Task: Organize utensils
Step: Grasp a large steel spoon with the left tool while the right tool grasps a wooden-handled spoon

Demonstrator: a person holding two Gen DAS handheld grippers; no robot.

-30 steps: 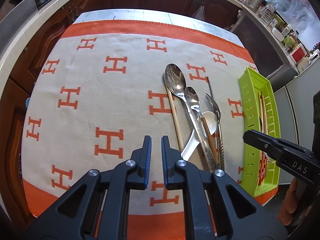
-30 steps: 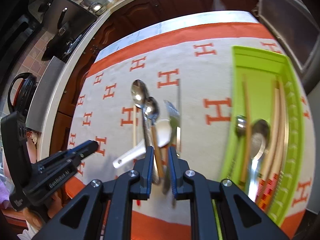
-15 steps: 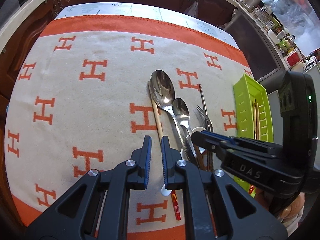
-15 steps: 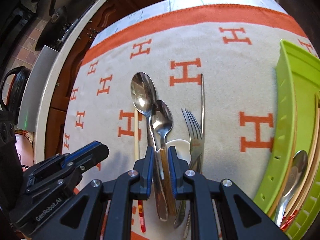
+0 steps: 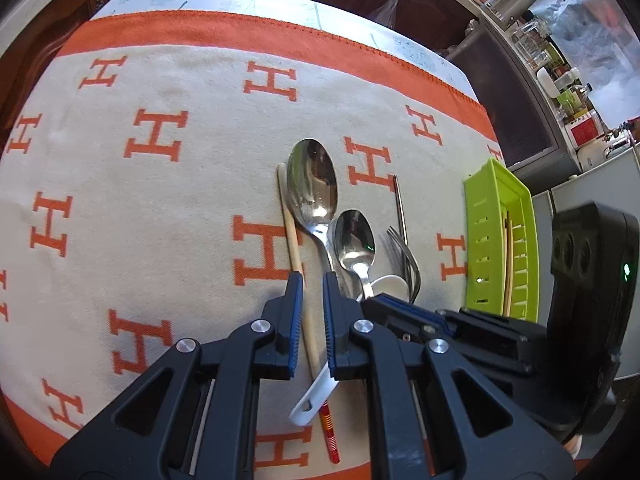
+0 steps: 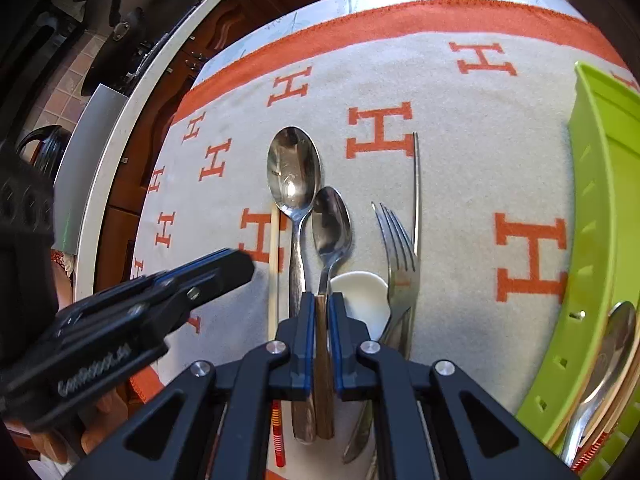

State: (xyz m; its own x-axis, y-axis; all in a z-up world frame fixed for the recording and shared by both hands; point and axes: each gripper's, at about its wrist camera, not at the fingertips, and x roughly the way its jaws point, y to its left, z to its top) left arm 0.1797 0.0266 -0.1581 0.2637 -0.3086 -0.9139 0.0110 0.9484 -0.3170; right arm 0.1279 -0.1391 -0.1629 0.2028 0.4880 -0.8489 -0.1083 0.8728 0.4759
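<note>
A: Left wrist view first. What is the claw doing?

B: The left gripper (image 5: 308, 286) stands with its jaws a little apart, straddling the wooden chopstick (image 5: 294, 248) without visibly pinching it. The big spoon (image 5: 313, 184) lies at 12 o'clock from the tips, the small spoon (image 5: 354, 240) at 1 o'clock. The green tray (image 5: 478, 216) sits at 3 o'clock on the H-patterned cloth (image 5: 160, 184).

A: And the white spoon?

B: Its handle (image 5: 314, 400) pokes out under the right-hand finger, at 6 o'clock.

A: Now the right wrist view.

B: The right gripper (image 6: 321, 304) is pinching the wooden handle of the small spoon (image 6: 331, 220), pads touching both sides. The fork (image 6: 398, 248) lies at 2 o'clock, the big spoon (image 6: 294, 168) at 11 o'clock, the tray (image 6: 600, 208) at 3 o'clock with a spoon (image 6: 612, 344) inside.
</note>
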